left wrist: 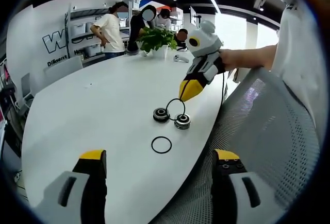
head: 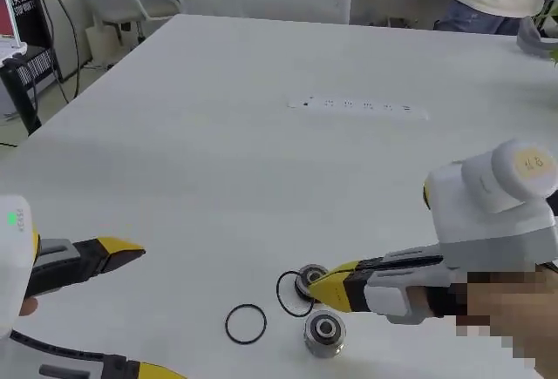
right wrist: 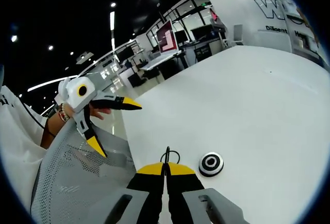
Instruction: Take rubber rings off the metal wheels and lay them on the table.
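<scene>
Black thin rubber ring is hanging pinched in my right gripper's jaws, touching the round metal wheel, while my left gripper is gaping wide, farther off.

The white table bears two metal wheels near its near edge, a rubber ring left of them, a power strip farther.

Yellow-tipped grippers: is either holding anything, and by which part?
The right gripper pinches a thin black rubber ring at one spot on its band. The left gripper is open, holding nothing.
</scene>
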A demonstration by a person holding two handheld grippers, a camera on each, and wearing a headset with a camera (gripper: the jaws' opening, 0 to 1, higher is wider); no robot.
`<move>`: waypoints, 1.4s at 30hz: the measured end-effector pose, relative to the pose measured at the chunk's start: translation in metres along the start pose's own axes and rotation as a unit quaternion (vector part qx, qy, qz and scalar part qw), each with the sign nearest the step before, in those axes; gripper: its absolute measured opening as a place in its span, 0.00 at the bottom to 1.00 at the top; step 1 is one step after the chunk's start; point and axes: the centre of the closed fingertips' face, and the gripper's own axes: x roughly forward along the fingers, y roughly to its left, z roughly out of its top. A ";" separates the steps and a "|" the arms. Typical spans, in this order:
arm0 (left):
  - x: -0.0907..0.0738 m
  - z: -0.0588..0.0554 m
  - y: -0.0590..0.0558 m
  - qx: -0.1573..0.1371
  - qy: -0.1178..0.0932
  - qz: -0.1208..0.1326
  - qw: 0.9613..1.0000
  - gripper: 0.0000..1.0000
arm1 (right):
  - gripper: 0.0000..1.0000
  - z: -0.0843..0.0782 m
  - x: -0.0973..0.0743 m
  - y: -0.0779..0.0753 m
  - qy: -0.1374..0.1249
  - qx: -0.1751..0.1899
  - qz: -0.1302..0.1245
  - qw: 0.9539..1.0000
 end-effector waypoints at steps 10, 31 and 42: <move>0.000 0.000 -0.002 0.000 0.003 0.001 1.000 0.82 | 0.00 -0.005 0.008 0.004 0.015 -0.012 0.006 1.000; 0.000 -0.002 -0.003 -0.004 0.005 0.001 1.000 0.82 | 0.00 -0.025 0.025 0.004 0.050 -0.021 0.010 0.998; 0.000 -0.003 -0.003 -0.006 0.005 0.003 1.000 0.81 | 0.00 -0.038 0.032 -0.004 0.055 0.014 -0.005 0.998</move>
